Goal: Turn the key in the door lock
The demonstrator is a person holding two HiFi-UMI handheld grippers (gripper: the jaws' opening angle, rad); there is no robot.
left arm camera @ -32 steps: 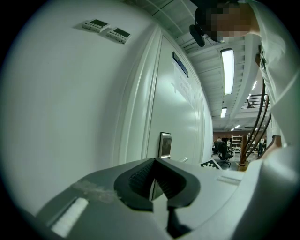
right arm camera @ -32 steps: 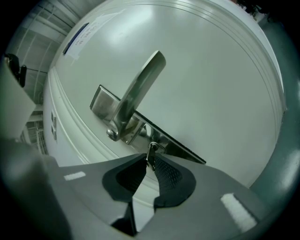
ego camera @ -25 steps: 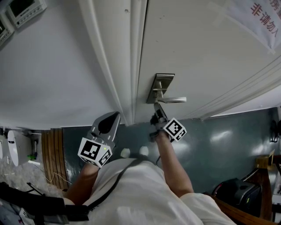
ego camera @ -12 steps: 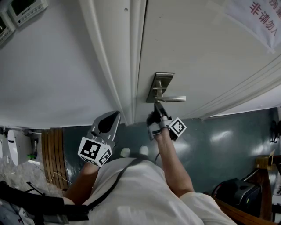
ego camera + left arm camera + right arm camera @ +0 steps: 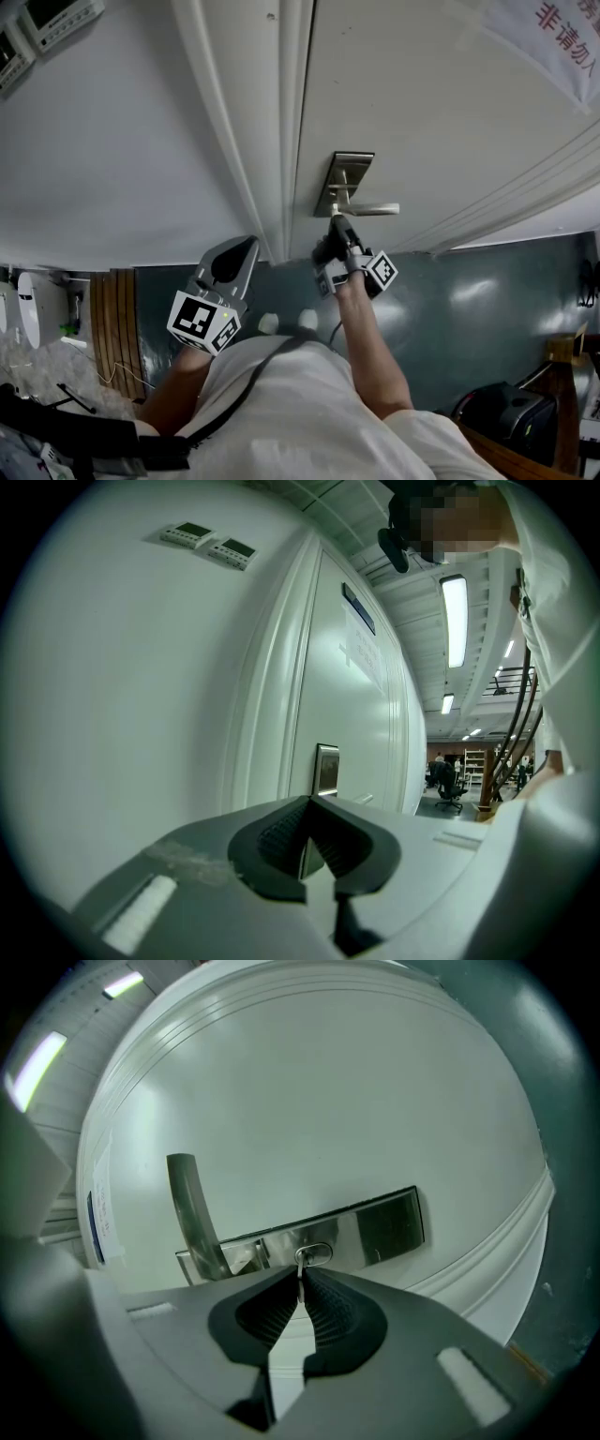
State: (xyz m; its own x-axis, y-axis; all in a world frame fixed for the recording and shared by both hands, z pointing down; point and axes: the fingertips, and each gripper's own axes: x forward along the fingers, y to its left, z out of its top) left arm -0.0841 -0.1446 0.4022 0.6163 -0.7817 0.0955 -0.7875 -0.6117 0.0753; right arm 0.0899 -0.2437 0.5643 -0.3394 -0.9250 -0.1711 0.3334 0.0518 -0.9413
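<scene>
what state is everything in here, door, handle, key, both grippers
door, shut against its frame
handle, free, neither gripper on it
key, in the keyhole of the lock plate, pinched at its head
right gripper, fingers shut on the key
left gripper, fingers shut, nothing between them, held off the door

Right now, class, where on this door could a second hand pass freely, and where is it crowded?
Free: the bare door panel between the lock plate and the sign, and the wall left of the door frame. Crowded: the plate's lower end, where the handle, the key and the right gripper, fingers shut on the key, sit together.
</scene>
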